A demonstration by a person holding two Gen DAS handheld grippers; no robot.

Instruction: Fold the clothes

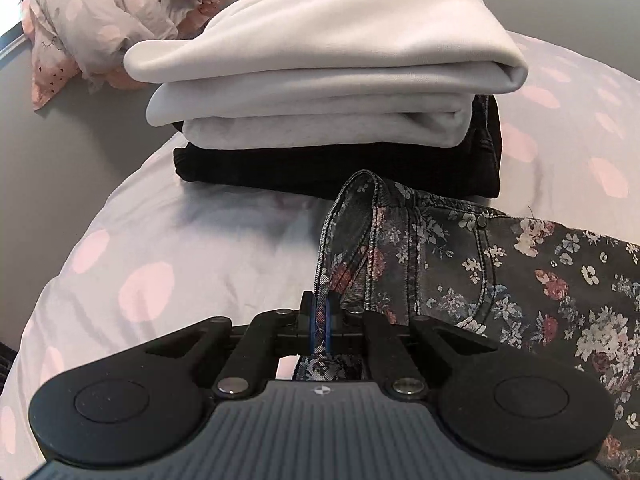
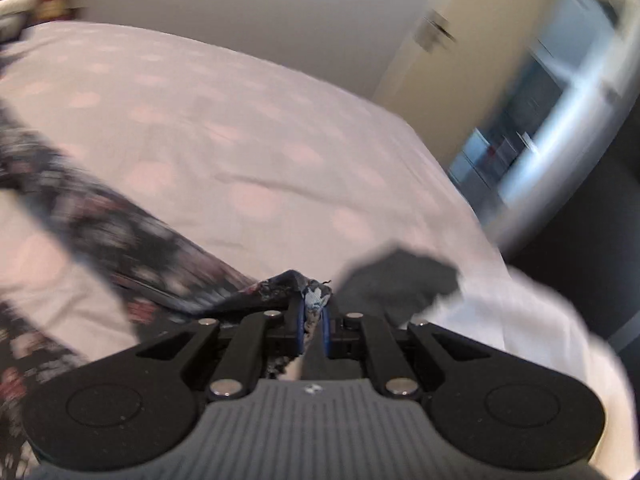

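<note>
Dark floral jeans (image 1: 500,272) lie on the bed, spreading to the right in the left wrist view. My left gripper (image 1: 320,320) is shut on the waistband edge of the jeans, lifted a little above the duvet. In the blurred right wrist view, my right gripper (image 2: 312,320) is shut on another edge of the floral jeans (image 2: 120,224), which trail away to the left across the bed. A folded stack (image 1: 328,80) of white and grey garments on a black one sits just beyond the jeans.
The bed has a pale duvet with pink spots (image 1: 140,248). A crumpled spotted quilt (image 1: 100,20) lies at the back left. A dark garment (image 2: 400,280) and white cloth (image 2: 540,320) lie near the bed's right edge. A door (image 2: 460,40) stands beyond.
</note>
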